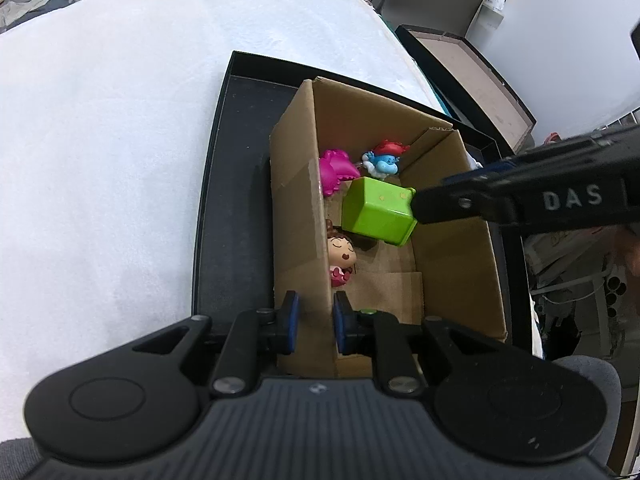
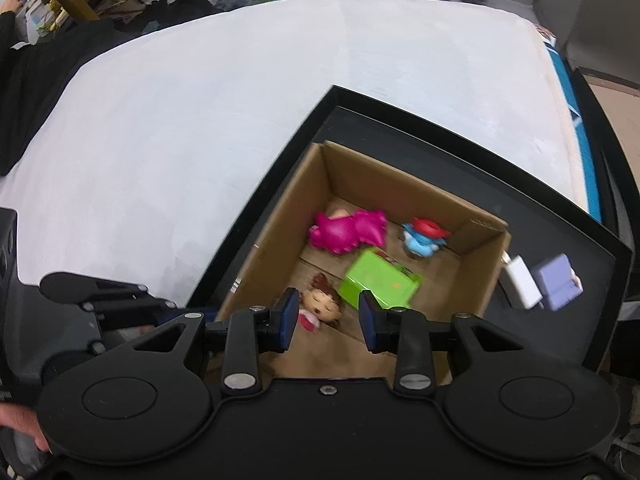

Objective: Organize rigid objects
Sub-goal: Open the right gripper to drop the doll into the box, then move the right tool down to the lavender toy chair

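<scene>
An open cardboard box (image 1: 296,184) (image 2: 360,176) stands in a shallow black tray (image 1: 236,200) (image 2: 440,136). Inside it lie a pink toy (image 1: 334,172) (image 2: 348,232), a blue figure with a red hat (image 1: 384,158) (image 2: 424,236), a small doll (image 1: 340,256) (image 2: 322,304) and a green block (image 1: 378,210) (image 2: 378,280). My left gripper (image 1: 316,320) is shut on the box's near left wall. My right gripper (image 2: 328,314) (image 1: 418,206) hangs over the box, pointing steeply down, open, nothing between its pads. Its tip is by the green block's edge.
The tray sits on a white cloth-covered table (image 1: 120,120) (image 2: 200,100). A white object (image 2: 520,284) and a lavender one (image 2: 558,282) lie in the tray right of the box. Another dark tray with a brown floor (image 1: 472,76) stands off the table's right edge. Clutter lines the far side.
</scene>
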Demonstrator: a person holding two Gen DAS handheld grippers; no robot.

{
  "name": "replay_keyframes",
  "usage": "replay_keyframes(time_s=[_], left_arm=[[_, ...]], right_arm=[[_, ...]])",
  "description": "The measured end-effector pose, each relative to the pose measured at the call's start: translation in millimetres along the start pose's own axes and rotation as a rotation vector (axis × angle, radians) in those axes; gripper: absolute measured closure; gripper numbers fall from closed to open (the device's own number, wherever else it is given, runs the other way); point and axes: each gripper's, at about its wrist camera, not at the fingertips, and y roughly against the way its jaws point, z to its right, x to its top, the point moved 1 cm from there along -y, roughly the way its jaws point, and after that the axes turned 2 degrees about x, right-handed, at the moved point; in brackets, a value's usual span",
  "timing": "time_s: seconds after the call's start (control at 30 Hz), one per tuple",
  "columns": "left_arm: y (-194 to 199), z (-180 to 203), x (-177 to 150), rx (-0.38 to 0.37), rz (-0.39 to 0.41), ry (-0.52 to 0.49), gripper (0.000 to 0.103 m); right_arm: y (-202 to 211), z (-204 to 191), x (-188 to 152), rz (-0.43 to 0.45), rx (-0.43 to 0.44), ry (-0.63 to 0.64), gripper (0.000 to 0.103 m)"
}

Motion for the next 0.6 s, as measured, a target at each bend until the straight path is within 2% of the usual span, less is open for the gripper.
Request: replay_keyframes(time_s=[0.27,0.43,0.6], left_arm=[[-2.2,3.2,0.1,0.015,-0.003,-0.007,0.086],[-3.0,3.8,-0.3,0.024,-0.005,-0.010,0.086],[-3.7,6.3,-1.0,0.038,-0.008,-0.019,0.086]], right_arm=[[11.9,20.8,-18.1,-0.003,-0.011,-0.021,0.068],[22.3,32.7,-26.4,0.013,-0.016,-0.027,0.062],[31.4,49.2,-33.7,0.033,-0.021,-0.048,0.062]])
